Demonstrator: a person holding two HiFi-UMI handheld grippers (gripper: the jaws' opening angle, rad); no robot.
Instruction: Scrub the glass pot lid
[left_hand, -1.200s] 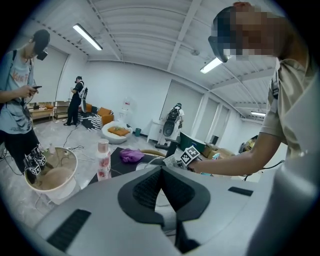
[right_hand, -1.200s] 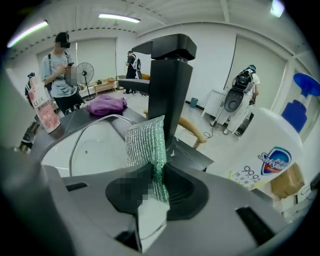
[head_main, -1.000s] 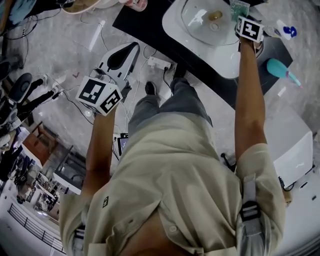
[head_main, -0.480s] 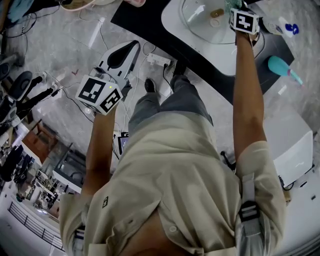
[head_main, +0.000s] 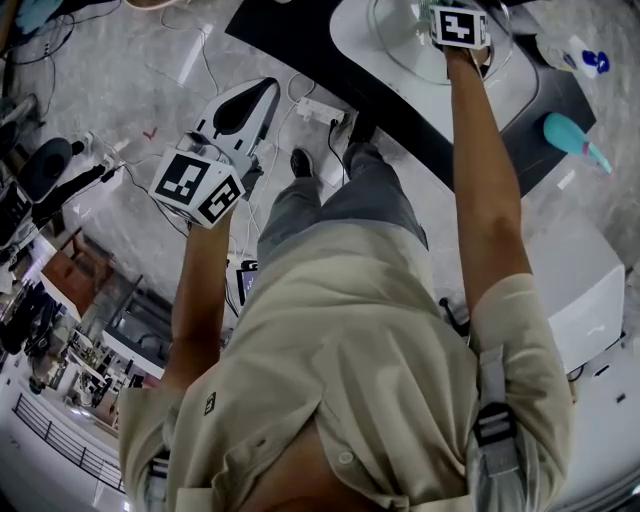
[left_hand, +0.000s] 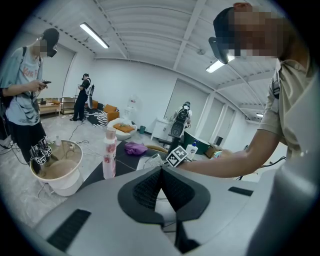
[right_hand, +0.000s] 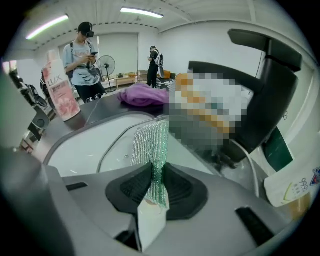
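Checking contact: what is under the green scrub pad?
The glass pot lid, lying in a white tray. The scrub pad covers its own far edge, so touch cannot be confirmed.

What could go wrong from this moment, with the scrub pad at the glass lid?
1. The glass lid lies loose in the white tray, and the left gripper is shut on nothing, away from the table. Scrubbing pressure may make the lid slide or spin.
2. The right gripper pinches only the lower edge of the scrub pad in its fingers, so the pad may fold over or pull out.
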